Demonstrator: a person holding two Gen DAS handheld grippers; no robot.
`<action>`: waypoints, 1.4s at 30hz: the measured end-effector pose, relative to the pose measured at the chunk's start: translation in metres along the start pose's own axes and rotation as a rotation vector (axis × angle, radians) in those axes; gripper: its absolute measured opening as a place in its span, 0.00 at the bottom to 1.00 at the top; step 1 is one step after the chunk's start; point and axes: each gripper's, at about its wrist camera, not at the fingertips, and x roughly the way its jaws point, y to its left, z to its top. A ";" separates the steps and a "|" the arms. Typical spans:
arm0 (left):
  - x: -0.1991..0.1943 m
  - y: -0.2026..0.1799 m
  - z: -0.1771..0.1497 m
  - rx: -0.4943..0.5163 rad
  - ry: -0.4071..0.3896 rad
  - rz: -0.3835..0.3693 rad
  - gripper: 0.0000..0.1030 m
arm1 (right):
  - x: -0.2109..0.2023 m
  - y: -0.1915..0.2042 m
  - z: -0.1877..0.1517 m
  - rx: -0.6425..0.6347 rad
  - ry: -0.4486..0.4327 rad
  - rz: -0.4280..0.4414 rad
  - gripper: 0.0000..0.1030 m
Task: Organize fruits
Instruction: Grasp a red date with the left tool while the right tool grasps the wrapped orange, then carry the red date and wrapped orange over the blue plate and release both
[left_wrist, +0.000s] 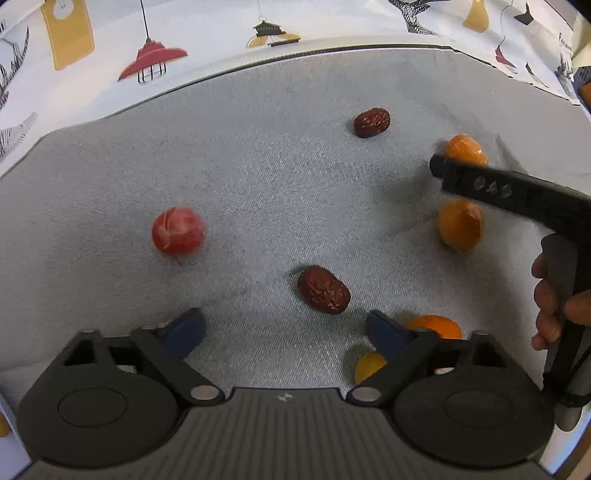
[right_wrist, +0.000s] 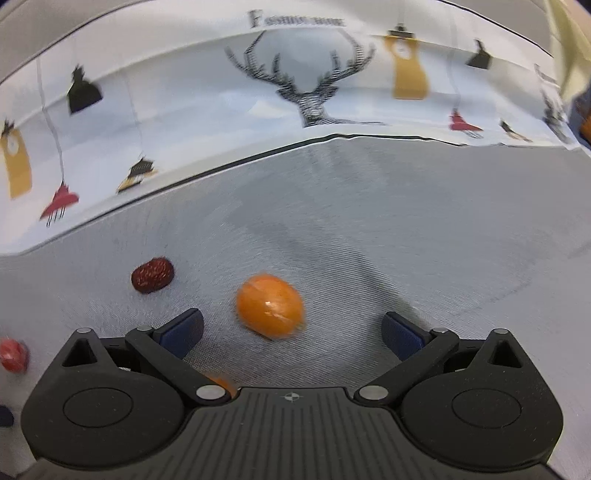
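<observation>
Left wrist view: left gripper (left_wrist: 284, 325) spread wide, pinching nothing, over grey cloth (left_wrist: 258, 184) on surface. Two orange fruits (left_wrist: 437, 326) partly hidden behind its right finger, near cloth's near edge. Red date (left_wrist: 324, 290) just beyond fingertips; red tomato (left_wrist: 178, 230) further left, blurred. Kumquat (left_wrist: 460, 225) toward right edge, another behind right gripper's finger. Second date (left_wrist: 372, 122) near far edge.

Right wrist view: right gripper (right_wrist: 291, 332) spread, empty; kumquat (right_wrist: 270, 305) between fingertips, resting on cloth. Patterned tablecloth (right_wrist: 221, 103) beyond.
</observation>
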 end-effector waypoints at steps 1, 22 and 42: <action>-0.003 -0.004 -0.001 0.036 -0.021 0.007 0.63 | 0.003 0.003 -0.002 -0.025 0.002 -0.015 0.75; -0.025 -0.018 0.016 0.155 -0.178 -0.109 0.76 | -0.035 -0.043 -0.025 0.080 0.002 -0.076 0.38; -0.112 0.026 -0.046 0.174 -0.226 -0.097 0.34 | -0.134 -0.009 -0.043 0.010 -0.284 -0.119 0.37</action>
